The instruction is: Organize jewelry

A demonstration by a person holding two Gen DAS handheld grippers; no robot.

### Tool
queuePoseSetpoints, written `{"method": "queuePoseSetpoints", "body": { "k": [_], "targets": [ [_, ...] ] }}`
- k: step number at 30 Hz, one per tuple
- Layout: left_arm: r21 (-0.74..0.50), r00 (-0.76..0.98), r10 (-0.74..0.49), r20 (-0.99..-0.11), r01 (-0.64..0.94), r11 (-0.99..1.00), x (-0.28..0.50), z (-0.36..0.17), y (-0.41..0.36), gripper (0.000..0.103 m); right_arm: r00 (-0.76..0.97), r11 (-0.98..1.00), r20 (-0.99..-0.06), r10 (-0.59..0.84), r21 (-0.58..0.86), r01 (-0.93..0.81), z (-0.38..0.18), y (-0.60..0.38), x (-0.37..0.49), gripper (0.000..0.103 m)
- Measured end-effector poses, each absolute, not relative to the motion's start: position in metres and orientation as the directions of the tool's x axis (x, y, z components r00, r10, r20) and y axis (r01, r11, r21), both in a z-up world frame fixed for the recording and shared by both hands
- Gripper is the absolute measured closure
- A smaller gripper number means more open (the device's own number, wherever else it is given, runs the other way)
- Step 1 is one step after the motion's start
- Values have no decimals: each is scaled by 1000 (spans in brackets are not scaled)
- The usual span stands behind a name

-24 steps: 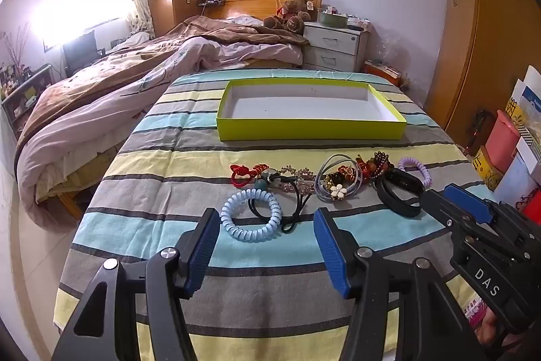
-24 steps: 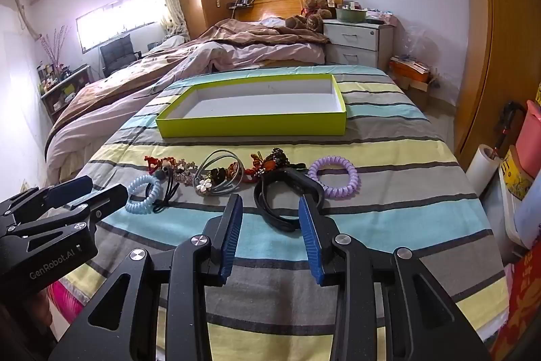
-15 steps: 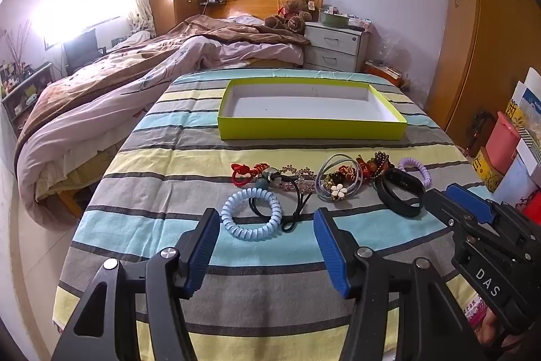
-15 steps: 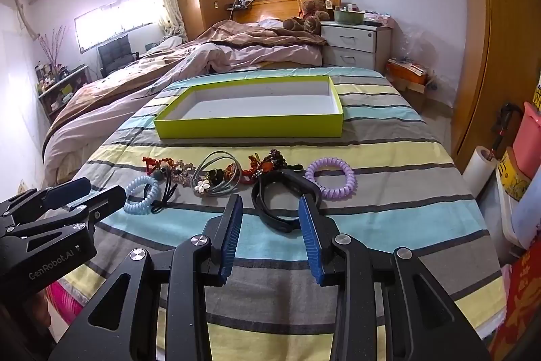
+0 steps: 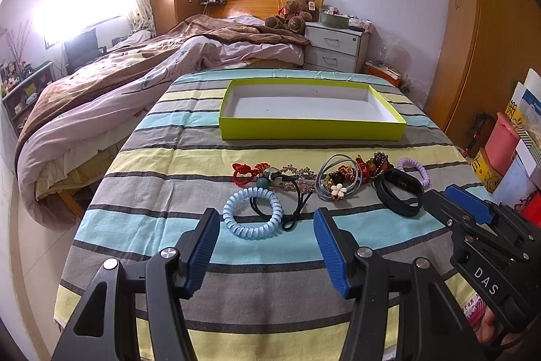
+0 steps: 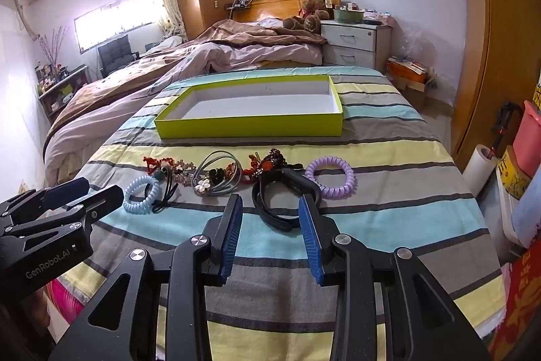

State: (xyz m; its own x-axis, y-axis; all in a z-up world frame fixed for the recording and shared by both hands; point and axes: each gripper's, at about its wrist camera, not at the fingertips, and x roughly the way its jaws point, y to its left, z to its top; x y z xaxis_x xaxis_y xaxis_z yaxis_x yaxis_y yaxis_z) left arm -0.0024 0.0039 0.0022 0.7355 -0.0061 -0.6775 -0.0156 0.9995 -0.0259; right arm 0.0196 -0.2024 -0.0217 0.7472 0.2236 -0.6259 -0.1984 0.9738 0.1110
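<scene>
Hovering unchanged from before, left gripper [image 5: 266,227] and right gripper [image 6: 270,212] gape empty near the black band [image 6: 284,202].

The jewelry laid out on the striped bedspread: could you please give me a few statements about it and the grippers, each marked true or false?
1. The green tray holds several bracelets. False: no jewelry lies in it.
2. The left gripper is open with nothing between its fingers. True.
3. The blue coil hair tie lies nearest the left gripper. True.
4. The right gripper is shut on the black wristband. False: it is open, and the wristband lies on the bedspread.
5. The purple coil hair tie lies at the right end of the row. True.
</scene>
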Motion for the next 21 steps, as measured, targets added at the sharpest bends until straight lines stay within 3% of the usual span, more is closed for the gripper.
{"method": "queuePoseSetpoints", "body": {
  "k": [21],
  "targets": [
    [-25, 733, -6, -680, -15, 1000, -3, 2, 4, 46, 747, 974, -627, 223, 111, -197, -24, -202, 20, 67]
  ]
}}
